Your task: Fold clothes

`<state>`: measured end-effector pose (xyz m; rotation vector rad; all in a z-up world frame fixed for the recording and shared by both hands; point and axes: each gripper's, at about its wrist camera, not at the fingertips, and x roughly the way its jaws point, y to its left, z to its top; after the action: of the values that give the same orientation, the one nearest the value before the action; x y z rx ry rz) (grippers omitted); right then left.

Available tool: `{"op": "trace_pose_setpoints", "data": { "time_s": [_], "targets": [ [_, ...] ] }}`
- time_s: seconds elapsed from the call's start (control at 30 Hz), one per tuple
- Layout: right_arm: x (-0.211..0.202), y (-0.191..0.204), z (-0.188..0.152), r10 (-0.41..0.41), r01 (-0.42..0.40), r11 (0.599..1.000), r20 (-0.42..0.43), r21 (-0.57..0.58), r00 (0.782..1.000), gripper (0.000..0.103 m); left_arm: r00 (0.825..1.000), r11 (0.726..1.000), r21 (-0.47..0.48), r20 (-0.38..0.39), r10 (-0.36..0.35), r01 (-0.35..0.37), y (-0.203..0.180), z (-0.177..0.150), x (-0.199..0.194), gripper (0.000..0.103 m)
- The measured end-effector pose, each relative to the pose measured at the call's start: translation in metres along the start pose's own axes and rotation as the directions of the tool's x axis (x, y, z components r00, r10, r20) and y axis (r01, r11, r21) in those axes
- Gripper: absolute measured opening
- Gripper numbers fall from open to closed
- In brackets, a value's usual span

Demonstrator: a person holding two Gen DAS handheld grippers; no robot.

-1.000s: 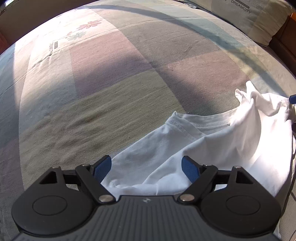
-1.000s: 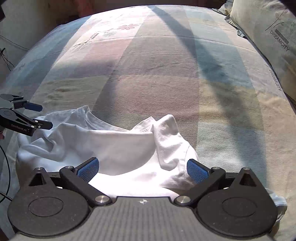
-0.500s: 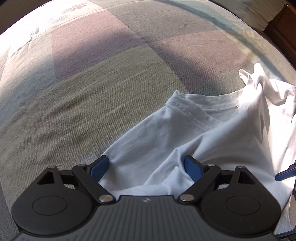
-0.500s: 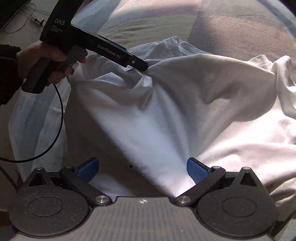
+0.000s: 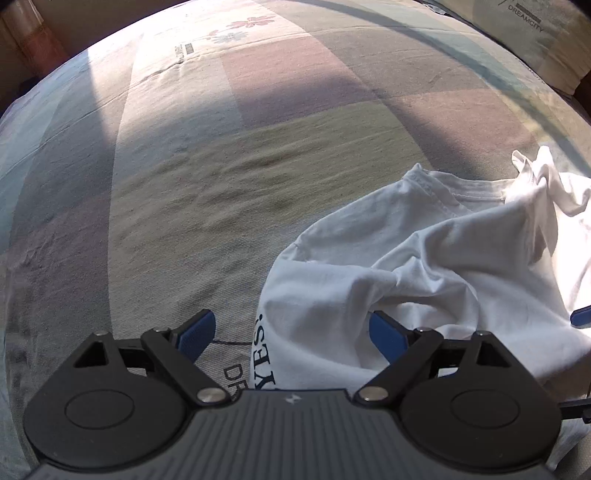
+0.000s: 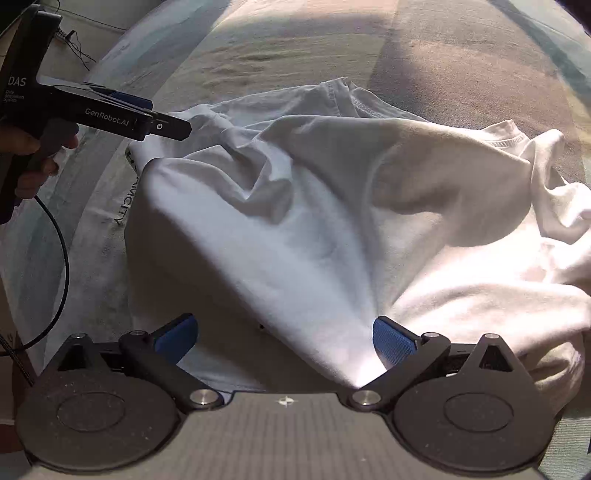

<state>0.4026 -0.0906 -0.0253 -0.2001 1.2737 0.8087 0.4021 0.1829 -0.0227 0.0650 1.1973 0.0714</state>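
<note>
A crumpled white T-shirt point(image 5: 424, 266) lies on the bed, its collar point(image 5: 436, 192) toward the far side and dark print point(image 5: 263, 350) on its near edge. My left gripper point(image 5: 291, 332) is open, and the shirt's near left edge lies between its fingers. In the right wrist view the T-shirt point(image 6: 332, 206) fills the middle. A ridge of cloth runs down to the right finger point(image 6: 391, 339) of my open right gripper point(image 6: 284, 338). The left gripper point(image 6: 170, 117), held by a hand point(image 6: 22, 144), reaches the shirt's far left corner.
The bed sheet point(image 5: 240, 177) has pale colour blocks and a flower print at the far end. A pillow point(image 5: 535, 33) lies at the far right. The left gripper's cable point(image 6: 64, 258) hangs off the bed's left side. A blue fingertip point(image 5: 580, 317) of the right gripper shows at the right edge.
The left gripper has shifted left and tilted up, so the shirt sits further right in its view and the print shows. The right wrist view is almost unchanged.
</note>
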Motion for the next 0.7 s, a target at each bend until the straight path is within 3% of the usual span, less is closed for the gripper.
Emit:
{"op": "trace_pose_setpoints", "data": {
  "time_s": [0.27, 0.5, 0.6, 0.7],
  "targets": [
    [0.022, 0.082, 0.044, -0.137, 0.157, 0.961, 0.101, -0.230, 0.985, 0.103, 0.996, 0.992, -0.100, -0.054, 0.071, -0.077, 0.031, -0.038, -0.020, 0.091],
    [0.072, 0.143, 0.057, -0.266, 0.293, 0.884, 0.123, -0.365, 0.956, 0.103, 0.998, 0.973, -0.225, -0.043, 0.051, -0.060, 0.064, -0.058, -0.029, 0.090],
    [0.076, 0.140, 0.050, -0.370, 0.387, 0.838, 0.119, -0.386, 0.921, 0.103, 0.999, 0.975, -0.219, -0.034, 0.028, -0.035, 0.061, -0.064, -0.032, 0.090],
    [0.055, 0.109, 0.039, -0.421, 0.430, 0.826, 0.107, -0.364, 0.901, 0.103, 0.999, 0.979, -0.203, -0.034, -0.008, 0.001, 0.052, -0.069, -0.031, 0.091]
  ]
}}
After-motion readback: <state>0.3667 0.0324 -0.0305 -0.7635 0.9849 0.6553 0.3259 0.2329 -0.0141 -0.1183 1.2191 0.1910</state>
